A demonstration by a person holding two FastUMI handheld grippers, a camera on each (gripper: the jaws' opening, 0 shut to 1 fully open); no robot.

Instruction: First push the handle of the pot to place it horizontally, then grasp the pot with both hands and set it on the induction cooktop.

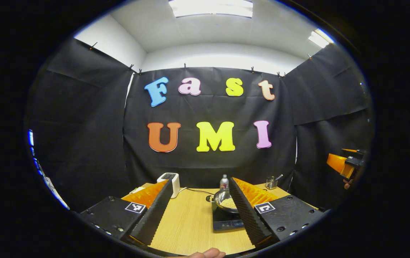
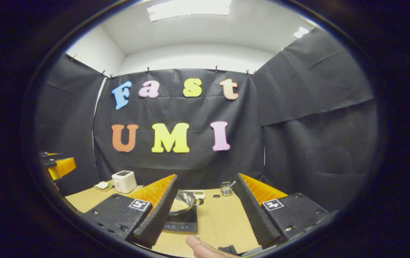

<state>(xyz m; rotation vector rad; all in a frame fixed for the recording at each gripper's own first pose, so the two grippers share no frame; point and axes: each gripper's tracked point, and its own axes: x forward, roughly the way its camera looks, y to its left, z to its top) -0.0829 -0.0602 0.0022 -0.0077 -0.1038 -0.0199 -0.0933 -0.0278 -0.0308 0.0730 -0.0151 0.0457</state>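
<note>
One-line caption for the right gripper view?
Open right gripper held back from the table; pot sits on the induction cooktop.

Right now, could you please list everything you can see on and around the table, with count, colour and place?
pot: one, silver, sitting on the cooktop, pale grains inside
cooktop: one, black, on the table toward its right half
table: one, light wood, in front of the black cloth wall
toaster: one, white, back left of the table
bottle: one, silver, behind the pot
small rack: one, metal, back right of the table
small plate: one, left of the toaster, colour unclear
left claw: one, open, holding nothing, raised in front of the table
right claw: one, open, holding nothing, raised in front of the table
</note>
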